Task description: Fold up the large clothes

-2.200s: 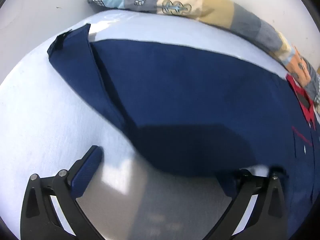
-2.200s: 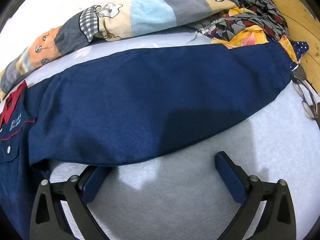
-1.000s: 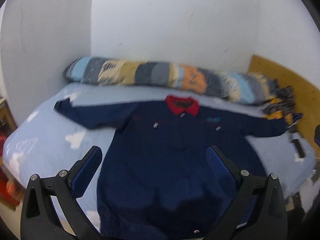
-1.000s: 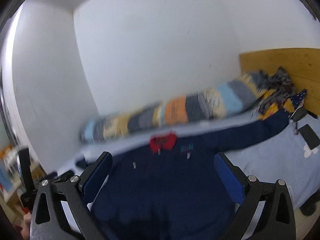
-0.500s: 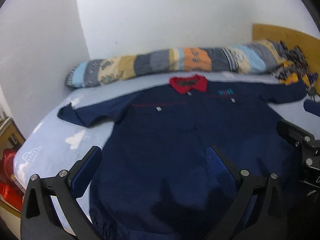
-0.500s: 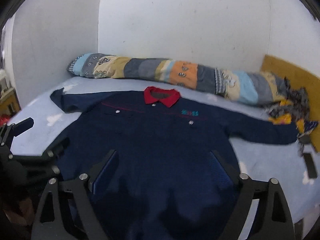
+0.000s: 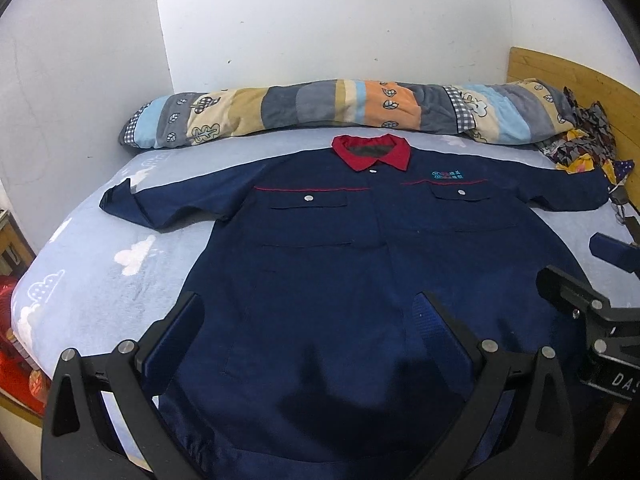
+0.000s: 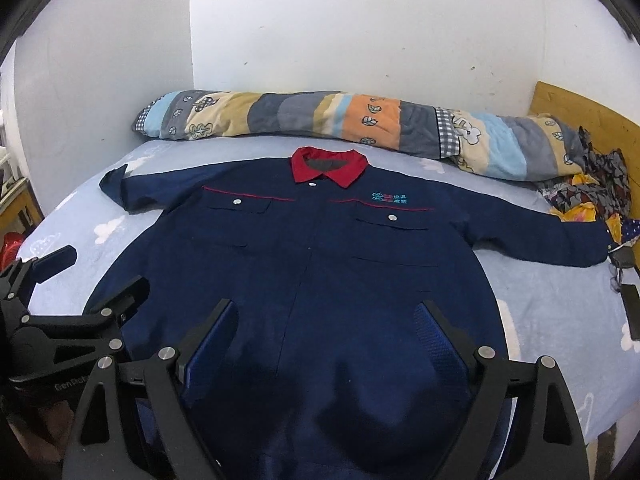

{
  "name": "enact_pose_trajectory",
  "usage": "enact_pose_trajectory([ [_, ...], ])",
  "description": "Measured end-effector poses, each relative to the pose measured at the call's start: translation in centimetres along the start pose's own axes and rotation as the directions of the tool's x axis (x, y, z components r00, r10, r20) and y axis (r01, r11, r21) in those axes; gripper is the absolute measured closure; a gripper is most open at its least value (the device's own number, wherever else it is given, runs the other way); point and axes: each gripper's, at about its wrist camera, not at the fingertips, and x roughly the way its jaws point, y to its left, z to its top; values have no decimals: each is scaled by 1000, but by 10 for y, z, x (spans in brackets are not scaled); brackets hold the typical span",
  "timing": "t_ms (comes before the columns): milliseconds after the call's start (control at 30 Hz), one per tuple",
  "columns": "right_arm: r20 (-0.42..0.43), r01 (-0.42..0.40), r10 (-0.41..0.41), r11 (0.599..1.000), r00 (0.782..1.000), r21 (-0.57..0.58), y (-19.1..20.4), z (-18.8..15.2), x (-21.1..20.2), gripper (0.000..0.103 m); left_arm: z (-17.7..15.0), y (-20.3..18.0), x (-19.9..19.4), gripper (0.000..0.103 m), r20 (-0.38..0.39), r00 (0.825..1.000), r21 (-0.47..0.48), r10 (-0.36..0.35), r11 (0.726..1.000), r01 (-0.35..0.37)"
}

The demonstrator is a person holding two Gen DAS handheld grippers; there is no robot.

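Note:
A navy work jacket (image 7: 360, 260) with a red collar (image 7: 370, 152) lies flat and front up on the light blue bed sheet (image 7: 100, 272), both sleeves spread sideways. My left gripper (image 7: 308, 304) hovers open over the jacket's lower left half, nothing between its pads. Over the lower middle of the jacket (image 8: 320, 260), my right gripper (image 8: 325, 306) is open, its jaws closing a little with nothing between them. Each gripper shows in the other's view: the right gripper (image 7: 576, 260) at the right edge, the left gripper (image 8: 104, 270) at the left edge.
A rolled patchwork quilt (image 7: 340, 108) lies along the wall behind the collar. A heap of patterned cloth (image 7: 580, 148) sits by the wooden headboard (image 7: 580, 76) at the right sleeve's end. A dark phone (image 8: 630, 312) lies on the sheet at right. White walls bound the back and left.
Both grippers pulled back from the sleeves to the hem side, tipped down toward the jacket and came side by side. The right jaws narrowed slightly.

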Motion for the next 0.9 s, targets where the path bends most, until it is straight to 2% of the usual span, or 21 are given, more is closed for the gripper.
enact_pose_trajectory([
  [333, -11, -2, 2, 1000, 1000, -10, 3, 0, -1, 13, 3, 11, 2, 0, -16, 1000, -45, -3, 999, 2],
  [900, -17, 1, -1, 1000, 1000, -13, 3, -4, 4, 13, 1, 13, 2, 0, -11, 1000, -37, -1, 999, 1],
])
